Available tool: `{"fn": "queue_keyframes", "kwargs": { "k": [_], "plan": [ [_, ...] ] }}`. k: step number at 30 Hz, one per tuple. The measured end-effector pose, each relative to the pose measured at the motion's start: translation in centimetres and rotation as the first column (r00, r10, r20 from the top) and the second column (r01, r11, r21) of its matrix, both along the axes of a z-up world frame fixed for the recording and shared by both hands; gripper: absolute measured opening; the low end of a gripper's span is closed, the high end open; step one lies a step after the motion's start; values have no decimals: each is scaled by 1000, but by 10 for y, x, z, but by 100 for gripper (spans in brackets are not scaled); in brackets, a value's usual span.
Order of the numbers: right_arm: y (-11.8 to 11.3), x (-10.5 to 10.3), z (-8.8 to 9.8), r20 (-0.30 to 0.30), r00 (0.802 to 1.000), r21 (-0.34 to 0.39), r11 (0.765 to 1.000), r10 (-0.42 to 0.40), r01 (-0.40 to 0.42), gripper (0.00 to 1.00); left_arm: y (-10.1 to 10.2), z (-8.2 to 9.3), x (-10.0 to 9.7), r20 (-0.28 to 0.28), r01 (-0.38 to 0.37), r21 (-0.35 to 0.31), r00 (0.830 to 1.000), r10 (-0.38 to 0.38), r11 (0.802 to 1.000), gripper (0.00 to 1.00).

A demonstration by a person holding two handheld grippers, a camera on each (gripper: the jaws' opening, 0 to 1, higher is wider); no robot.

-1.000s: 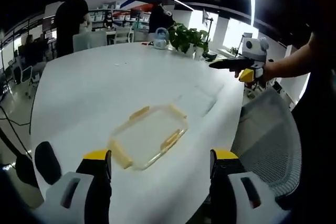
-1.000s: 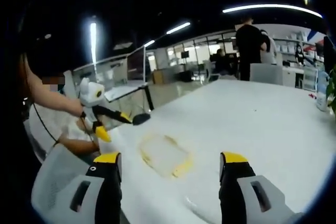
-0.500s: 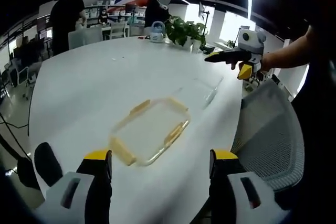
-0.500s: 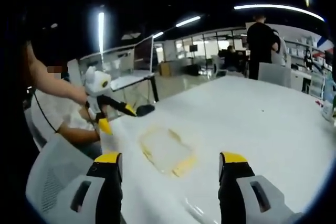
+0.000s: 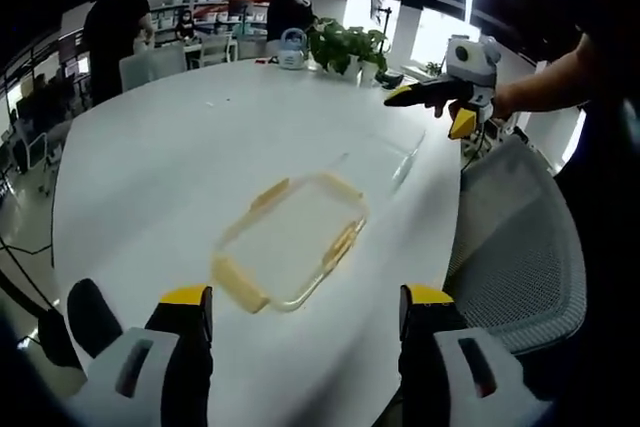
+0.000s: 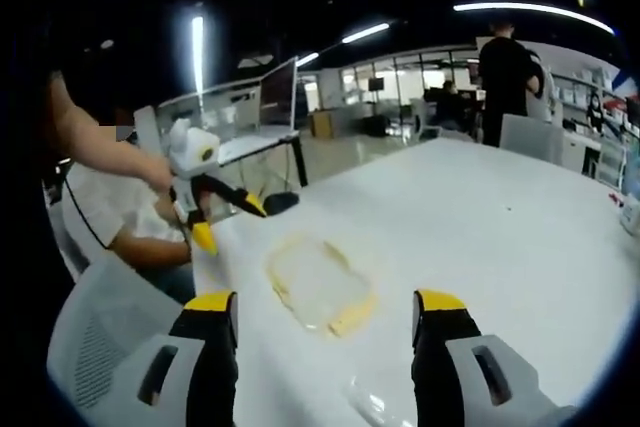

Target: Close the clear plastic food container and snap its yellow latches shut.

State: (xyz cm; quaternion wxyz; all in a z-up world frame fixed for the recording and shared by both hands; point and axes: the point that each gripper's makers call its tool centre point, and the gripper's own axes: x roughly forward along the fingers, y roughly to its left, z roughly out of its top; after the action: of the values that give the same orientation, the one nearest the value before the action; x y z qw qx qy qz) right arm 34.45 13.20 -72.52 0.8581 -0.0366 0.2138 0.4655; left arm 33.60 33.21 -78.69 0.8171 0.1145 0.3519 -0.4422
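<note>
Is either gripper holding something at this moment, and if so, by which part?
Nothing is held. The left gripper and the right gripper both have open jaws with nothing between them, and the clear container with yellow latches lies untouched on the white table.

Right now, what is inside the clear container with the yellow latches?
Nothing visible: through the clear container only the white table shows. Its yellow latches lie around the rim. A second clear piece, perhaps the lid, lies apart on the table; blur hides finer detail.
</note>
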Motion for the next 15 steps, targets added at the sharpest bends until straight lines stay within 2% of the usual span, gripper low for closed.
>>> {"fn": "queue_keyframes", "kwargs": {
  "k": [15],
  "plan": [
    [6,4,-9,-6,998,-46,997,57,-58,69,2,-17,2,-14,106,95,994,-105,990,75]
  ]
}}
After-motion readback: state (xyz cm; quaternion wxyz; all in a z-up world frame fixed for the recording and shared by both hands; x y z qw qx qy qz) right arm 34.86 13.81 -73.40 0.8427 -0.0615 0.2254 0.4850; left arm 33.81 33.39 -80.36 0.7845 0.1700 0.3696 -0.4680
